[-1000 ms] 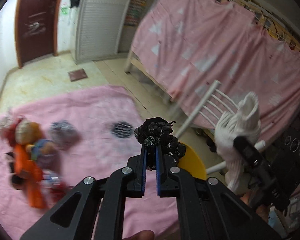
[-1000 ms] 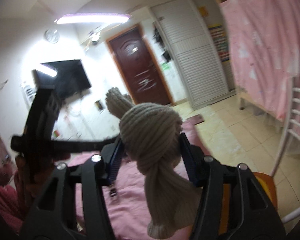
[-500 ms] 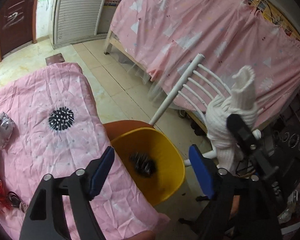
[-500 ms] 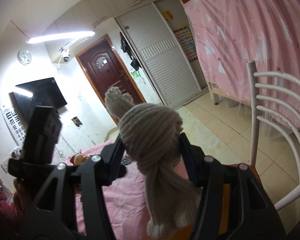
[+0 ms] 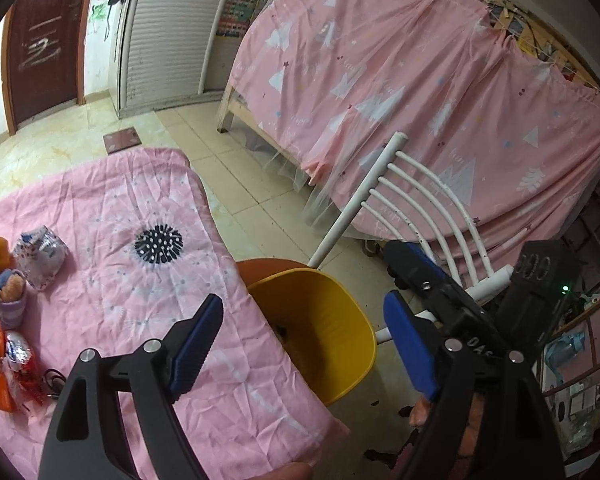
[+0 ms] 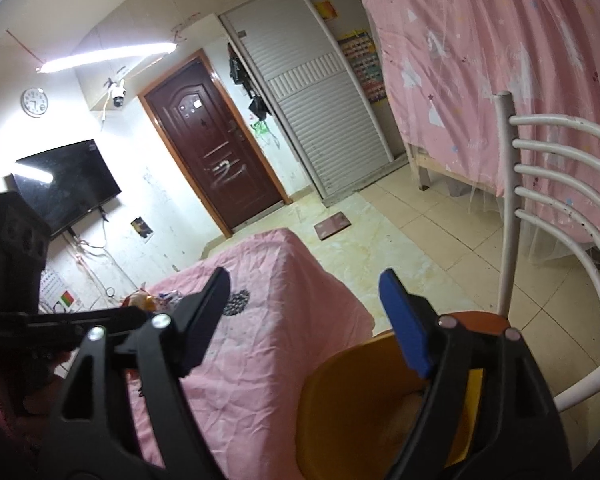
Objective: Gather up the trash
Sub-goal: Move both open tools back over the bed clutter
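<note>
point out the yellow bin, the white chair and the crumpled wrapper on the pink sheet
yellow bin (image 5: 342, 354): left wrist view, inner right wall
white chair (image 5: 362, 196): left wrist view, left backrest post
crumpled wrapper (image 5: 40, 250): left wrist view, its middle

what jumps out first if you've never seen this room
The yellow bin sits on an orange chair seat beside the table's pink cloth, under the open, empty left gripper. The right gripper, also open and empty, hangs over the same bin. A big pink curtain fills the right side.
</note>
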The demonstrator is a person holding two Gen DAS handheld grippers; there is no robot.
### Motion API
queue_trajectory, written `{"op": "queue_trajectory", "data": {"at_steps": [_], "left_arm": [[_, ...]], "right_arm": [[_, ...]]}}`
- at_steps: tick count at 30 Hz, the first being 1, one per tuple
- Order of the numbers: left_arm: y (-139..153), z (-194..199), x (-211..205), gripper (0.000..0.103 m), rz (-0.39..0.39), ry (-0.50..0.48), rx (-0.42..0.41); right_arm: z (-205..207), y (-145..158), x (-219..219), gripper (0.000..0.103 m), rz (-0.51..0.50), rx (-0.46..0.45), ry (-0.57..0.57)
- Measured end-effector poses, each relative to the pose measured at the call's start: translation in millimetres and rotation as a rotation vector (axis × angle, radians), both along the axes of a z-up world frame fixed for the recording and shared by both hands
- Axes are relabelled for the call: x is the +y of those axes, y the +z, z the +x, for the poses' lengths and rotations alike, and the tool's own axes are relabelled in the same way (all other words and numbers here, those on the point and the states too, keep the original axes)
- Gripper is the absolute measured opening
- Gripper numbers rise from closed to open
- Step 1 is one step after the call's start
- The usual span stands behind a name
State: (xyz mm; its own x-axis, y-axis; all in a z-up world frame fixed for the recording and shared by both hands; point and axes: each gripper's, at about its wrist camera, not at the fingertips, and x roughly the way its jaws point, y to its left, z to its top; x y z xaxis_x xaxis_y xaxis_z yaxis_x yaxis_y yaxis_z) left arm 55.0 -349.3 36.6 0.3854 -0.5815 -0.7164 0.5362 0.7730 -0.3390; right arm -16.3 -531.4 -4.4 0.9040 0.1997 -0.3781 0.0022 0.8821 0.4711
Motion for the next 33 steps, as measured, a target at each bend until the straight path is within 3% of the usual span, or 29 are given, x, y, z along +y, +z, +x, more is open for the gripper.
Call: {"op": "queue_trajectory", "data": {"at_steps": [8, 10, 17, 33], "left_arm": [[27.5, -9.9, 28.1, 0.075, -0.021, 0.037, -0.087], [31.5, -8.4, 35.8, 0.075, -0.022, 0.05, -0.092], [42.6, 5.5, 82.3, 0.075, -0.008, 0.141, -0.116], [38.2, 34.3, 211.8, 0.075, 0.16, 0.372, -0.178]], "right_arm": [[8.9, 8.7, 37.4, 0.075, -0.053, 0.0, 0.076], [11.6, 9.8, 46.1, 0.081, -0.059, 0.001, 0.089], [23.9, 13.2, 96.6, 0.081, -0.104, 0.022, 0.172], [52.5, -4.6, 200.1, 0.081, -0.186, 0.104, 0.387]]}}
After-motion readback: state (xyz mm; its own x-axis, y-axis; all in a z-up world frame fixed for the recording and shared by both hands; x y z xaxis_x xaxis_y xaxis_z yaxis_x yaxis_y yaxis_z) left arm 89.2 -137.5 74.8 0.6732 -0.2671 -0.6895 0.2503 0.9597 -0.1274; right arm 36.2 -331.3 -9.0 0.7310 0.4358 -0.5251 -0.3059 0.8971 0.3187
